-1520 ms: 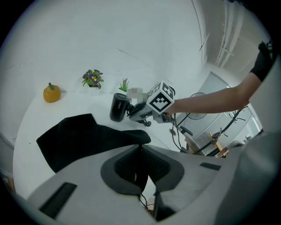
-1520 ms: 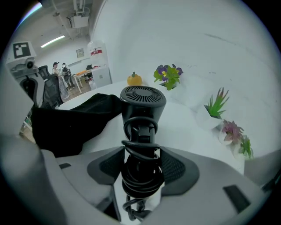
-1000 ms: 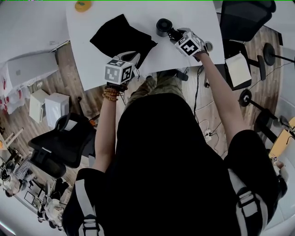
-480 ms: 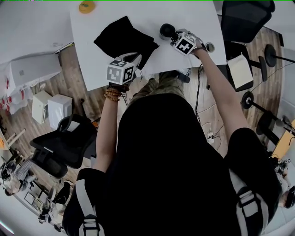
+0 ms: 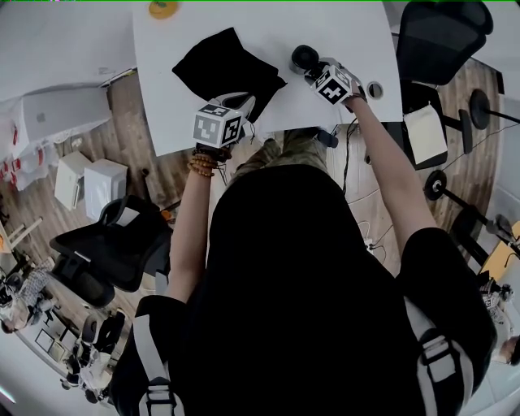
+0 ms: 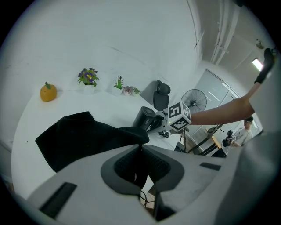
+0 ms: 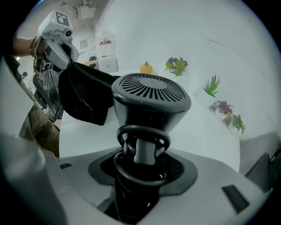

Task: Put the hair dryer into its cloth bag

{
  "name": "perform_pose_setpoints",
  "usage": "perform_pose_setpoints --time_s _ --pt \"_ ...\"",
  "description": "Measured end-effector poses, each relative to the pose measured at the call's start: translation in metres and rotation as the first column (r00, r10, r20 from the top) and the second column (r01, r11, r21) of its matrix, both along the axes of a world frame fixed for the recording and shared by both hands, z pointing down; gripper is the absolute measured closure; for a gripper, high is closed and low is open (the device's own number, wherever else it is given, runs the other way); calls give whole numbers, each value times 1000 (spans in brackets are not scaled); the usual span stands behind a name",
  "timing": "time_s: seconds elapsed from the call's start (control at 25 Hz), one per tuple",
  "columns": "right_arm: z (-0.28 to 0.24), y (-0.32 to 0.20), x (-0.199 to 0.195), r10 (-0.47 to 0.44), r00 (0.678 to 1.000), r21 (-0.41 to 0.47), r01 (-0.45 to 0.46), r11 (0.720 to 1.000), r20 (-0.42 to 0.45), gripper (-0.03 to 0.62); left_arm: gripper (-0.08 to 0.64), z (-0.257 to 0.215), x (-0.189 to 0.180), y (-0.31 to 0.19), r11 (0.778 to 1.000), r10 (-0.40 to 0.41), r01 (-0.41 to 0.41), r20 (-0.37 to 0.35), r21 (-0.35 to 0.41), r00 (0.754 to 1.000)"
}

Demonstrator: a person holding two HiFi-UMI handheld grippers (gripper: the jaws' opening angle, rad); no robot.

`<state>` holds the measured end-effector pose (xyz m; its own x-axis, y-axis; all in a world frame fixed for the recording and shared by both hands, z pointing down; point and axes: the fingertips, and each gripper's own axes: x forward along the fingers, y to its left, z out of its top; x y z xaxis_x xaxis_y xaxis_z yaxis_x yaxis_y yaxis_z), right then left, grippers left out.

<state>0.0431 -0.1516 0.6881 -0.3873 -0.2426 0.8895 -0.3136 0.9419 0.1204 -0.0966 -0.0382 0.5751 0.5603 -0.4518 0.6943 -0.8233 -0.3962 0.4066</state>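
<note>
The black hair dryer [image 5: 305, 57] [image 6: 145, 117] lies on the white table [image 5: 341, 24] at the right. Its grille [image 7: 151, 99] faces the right gripper's camera. My right gripper [image 5: 315, 68] [image 7: 140, 162] has the handle, with the cord coiled round it, between its jaws. They have just been closing and now press on it. The black cloth bag [image 5: 223, 69] [image 6: 83, 138] [image 7: 85, 96] lies crumpled left of the dryer. My left gripper [image 5: 246, 102] [image 6: 140, 147] is shut on the bag's near edge and lifts it a little off the table.
An orange pumpkin-like ornament [image 5: 162, 8] [image 6: 48, 92] and small potted plants [image 6: 88, 77] [image 7: 177, 65] stand along the table's far side. A round cable hole [image 5: 374, 89] is near the right gripper. Office chairs [image 5: 439, 32] [image 5: 106, 252] stand beside the table.
The right gripper has sunk a little over the dryer's handle. The left gripper and the bag have kept their place.
</note>
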Motion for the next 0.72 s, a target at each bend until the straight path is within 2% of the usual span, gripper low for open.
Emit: perform_pose_setpoints --time_s 0.24,0.4,0.72 --pt "-5 3 3 96 993 -53 -92 994 69 351 522 0 1 -3 1000 5 -5 5 -3 1000" --pt "-12 6 6 107 991 -46 -104 994 82 353 522 0 1 -5 1000 9 -9 7 0 1000" --pt "-41 11 11 199 962 -57 -191 980 186 354 522 3 4 -7 1000 9 -9 -5 -5 1000"
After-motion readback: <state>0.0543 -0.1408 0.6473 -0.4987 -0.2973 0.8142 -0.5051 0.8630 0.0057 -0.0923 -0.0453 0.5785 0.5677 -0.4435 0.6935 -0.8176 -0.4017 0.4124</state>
